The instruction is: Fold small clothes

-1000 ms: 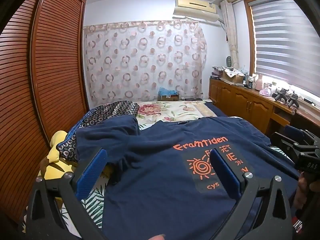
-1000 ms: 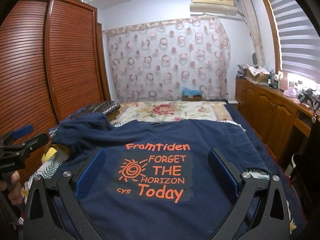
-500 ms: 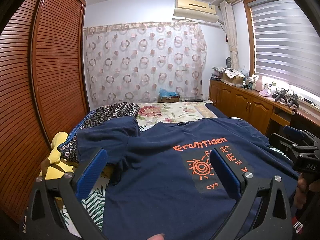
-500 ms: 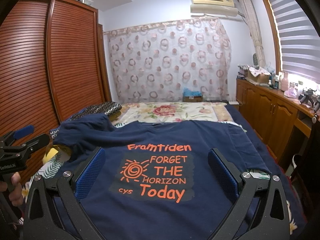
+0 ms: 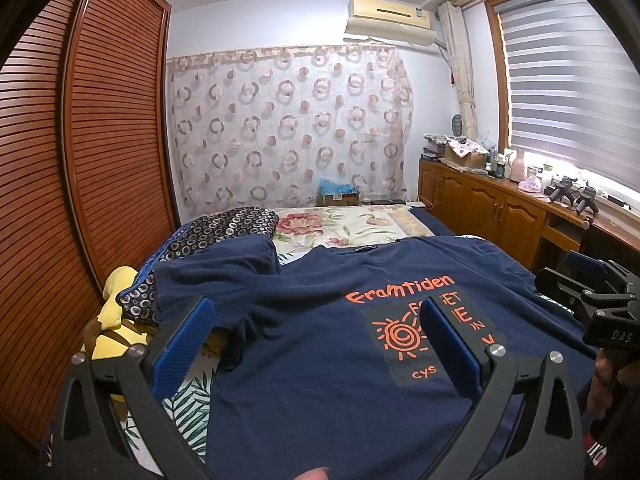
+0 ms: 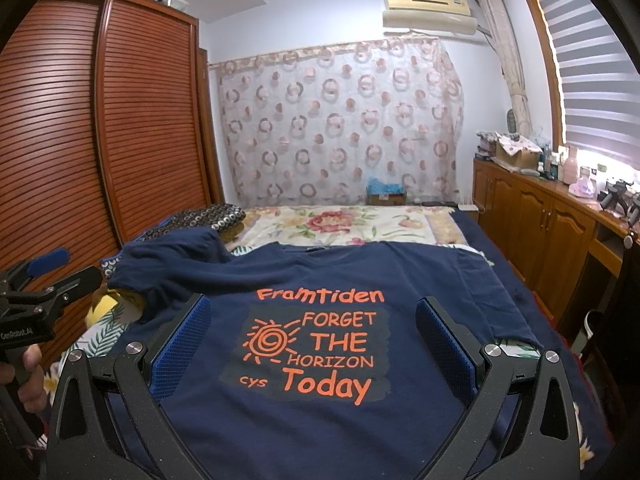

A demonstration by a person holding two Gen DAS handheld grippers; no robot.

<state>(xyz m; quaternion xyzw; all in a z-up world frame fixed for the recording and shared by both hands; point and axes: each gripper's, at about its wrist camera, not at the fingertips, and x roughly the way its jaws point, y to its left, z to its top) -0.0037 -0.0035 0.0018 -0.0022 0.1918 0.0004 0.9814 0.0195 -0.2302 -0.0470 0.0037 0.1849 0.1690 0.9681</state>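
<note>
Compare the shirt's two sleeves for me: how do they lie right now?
The left sleeve is humped up over the patterned pillow and the yellow item, with creases near the armpit. The right sleeve lies flat and smooth on the bed, spread toward its edge. Both are short, navy, unfolded, and neither is held: the left claw and right claw are open.

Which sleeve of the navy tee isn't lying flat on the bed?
The left sleeve of the navy tee: it rides up over the patterned pillow. The right sleeve lies flat on the bed.
</note>
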